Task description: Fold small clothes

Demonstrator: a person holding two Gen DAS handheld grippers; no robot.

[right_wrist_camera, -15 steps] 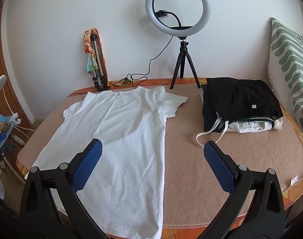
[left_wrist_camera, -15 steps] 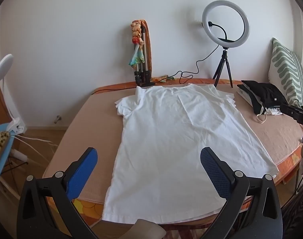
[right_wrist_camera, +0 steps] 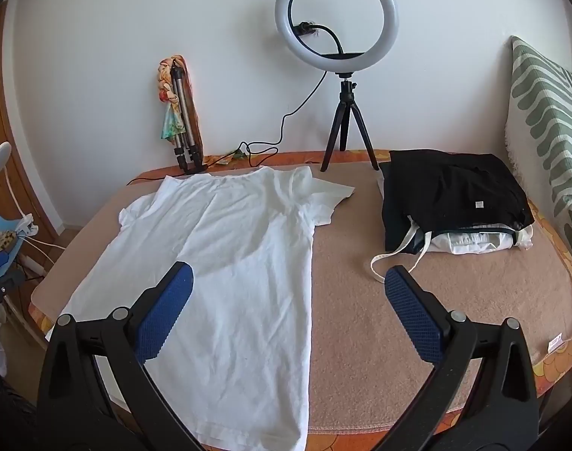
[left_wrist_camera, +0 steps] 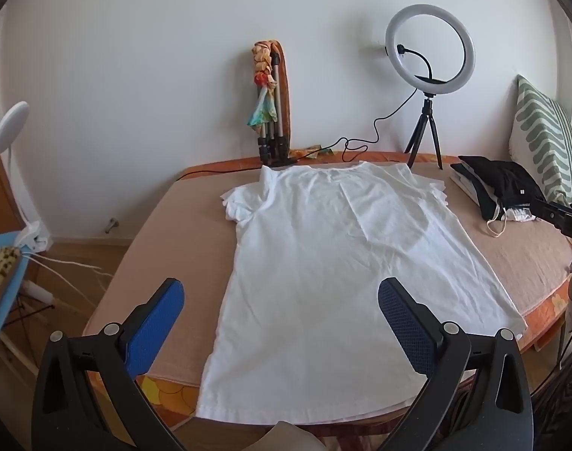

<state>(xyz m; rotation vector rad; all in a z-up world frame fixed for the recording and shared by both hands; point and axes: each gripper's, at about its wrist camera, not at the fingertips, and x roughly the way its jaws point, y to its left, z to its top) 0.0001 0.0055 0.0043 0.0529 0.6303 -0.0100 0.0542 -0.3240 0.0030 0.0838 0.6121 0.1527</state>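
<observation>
A: so where's the white t-shirt point(left_wrist_camera: 323, 263) right now?

B: spread flat on the bed point(right_wrist_camera: 436, 300), collar toward the wall, hem hanging at the near edge. Folded stack of black and white clothes point(right_wrist_camera: 455, 199) sits well apart on its right, by the striped pillow point(right_wrist_camera: 549, 120)

A: and the tools?

B: left tool point(left_wrist_camera: 282, 319) and right tool point(right_wrist_camera: 289, 312) both spread wide, hovering above the shirt's lower half, tilted down, pinching nothing. Ring light point(right_wrist_camera: 336, 18) stands at the back

The letters "DA" show on a black bar point(left_wrist_camera: 564, 220) at the right edge.
</observation>
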